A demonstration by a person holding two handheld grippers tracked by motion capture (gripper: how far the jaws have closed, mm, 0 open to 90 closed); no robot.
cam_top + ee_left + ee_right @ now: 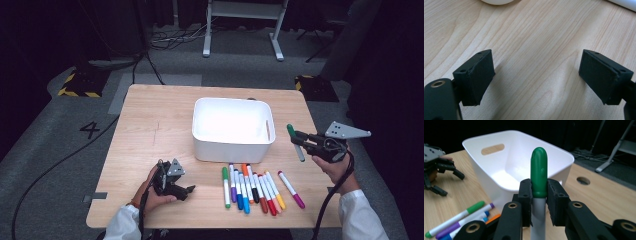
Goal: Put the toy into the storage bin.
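A: Start at the right tool (539,202). What is it doing?

B: It is clamped on a green-capped marker (539,173), the two pads pinching just below the cap, with the white barrel running down between them. In the high view that tool (300,141) is held up off the bench (150,130), to the right of the white bin (232,150), and the marker (295,142) hangs at a slant.

A: And the left tool?

B: The left tool (536,77) rests low over bare wood with its pads apart and nothing between them. From above, it (187,190) sits near the front left of the bench, just left of the row of markers (252,190).

A: So how far along is the work?

B: Barely begun, I would judge. The bin's interior looks white and bare as far as I can see, though glare washes out its floor. About ten markers lie side by side in front of it, plus a purple-tipped marker (291,189) a little apart on the right.

A: What is left?

B: The green one has to go over the rim and be let go, then, it seems, all the rest, one after another.
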